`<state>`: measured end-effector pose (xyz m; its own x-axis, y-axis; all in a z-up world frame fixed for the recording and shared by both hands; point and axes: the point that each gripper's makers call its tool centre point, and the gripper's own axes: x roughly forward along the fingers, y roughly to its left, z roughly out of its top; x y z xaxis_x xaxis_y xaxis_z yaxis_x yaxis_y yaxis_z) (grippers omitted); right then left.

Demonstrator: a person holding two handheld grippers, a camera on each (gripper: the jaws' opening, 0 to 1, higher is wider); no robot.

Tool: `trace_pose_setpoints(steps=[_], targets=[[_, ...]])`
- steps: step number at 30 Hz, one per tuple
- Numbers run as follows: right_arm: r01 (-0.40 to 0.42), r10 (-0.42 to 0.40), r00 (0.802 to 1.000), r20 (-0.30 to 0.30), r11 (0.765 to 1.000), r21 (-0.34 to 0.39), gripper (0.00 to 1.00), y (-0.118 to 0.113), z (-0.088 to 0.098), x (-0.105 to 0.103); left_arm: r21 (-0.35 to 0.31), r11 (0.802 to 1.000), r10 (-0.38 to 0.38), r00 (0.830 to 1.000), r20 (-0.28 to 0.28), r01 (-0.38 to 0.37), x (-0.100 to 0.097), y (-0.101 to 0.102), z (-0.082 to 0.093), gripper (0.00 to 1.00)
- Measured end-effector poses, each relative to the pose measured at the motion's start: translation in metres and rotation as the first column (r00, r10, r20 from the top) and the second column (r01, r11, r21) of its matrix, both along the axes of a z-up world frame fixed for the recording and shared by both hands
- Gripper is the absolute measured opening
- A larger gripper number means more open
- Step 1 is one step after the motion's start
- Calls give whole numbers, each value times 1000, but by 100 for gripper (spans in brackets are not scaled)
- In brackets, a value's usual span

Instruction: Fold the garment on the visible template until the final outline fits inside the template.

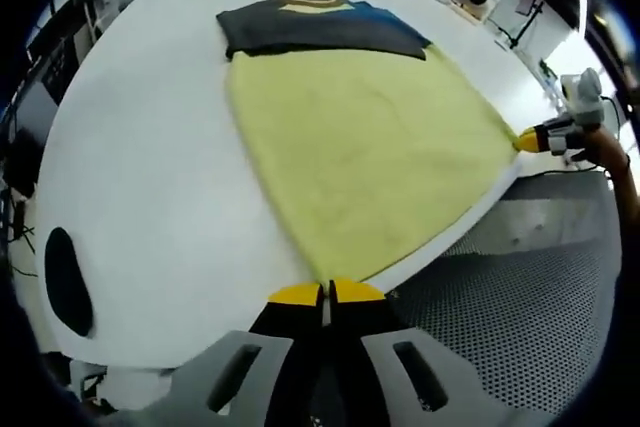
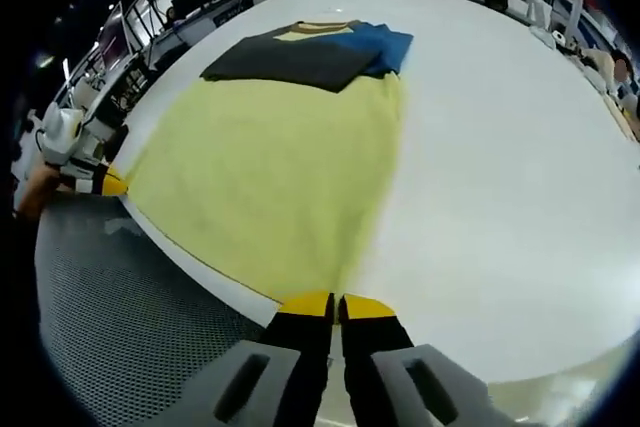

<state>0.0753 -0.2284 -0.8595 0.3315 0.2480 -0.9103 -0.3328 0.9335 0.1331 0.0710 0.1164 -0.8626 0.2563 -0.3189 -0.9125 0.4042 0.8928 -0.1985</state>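
The yellow garment (image 1: 370,162) lies flat on the white table (image 1: 150,187), its dark folded sleeves at the far end. The left gripper (image 1: 327,292) and the right gripper (image 2: 337,304) each pinch a near hem corner at the table edge, jaws closed on the cloth.

Left gripper (image 1: 327,293), black with yellow-tipped jaws, was closed on the hem corner of the yellow fabric garment (image 1: 370,147). Right gripper (image 2: 337,305), same build, was pinched shut on the opposite hem corner, a hand (image 1: 603,150) behind it.

Garment (image 1: 370,152) lies on the table (image 1: 150,177), perhaps overhanging its near edge.
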Motion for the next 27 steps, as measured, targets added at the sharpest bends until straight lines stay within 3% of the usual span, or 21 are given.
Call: trace_pose_setpoints(steps=[13,20,27], targets=[[-31,31,997,-76,999,-7,0,1,2,-20,3,999,-43,996,-82,43,-21,1,-1,1],[-51,50,996,-80,999,-8,0,3,7,-20,-5,1000,-27,996,-82,26,-20,2,2,1],[-56,56,997,-49,998,13,0,4,21,-9,-19,1000,-12,999,-46,11,-9,4,11,1]])
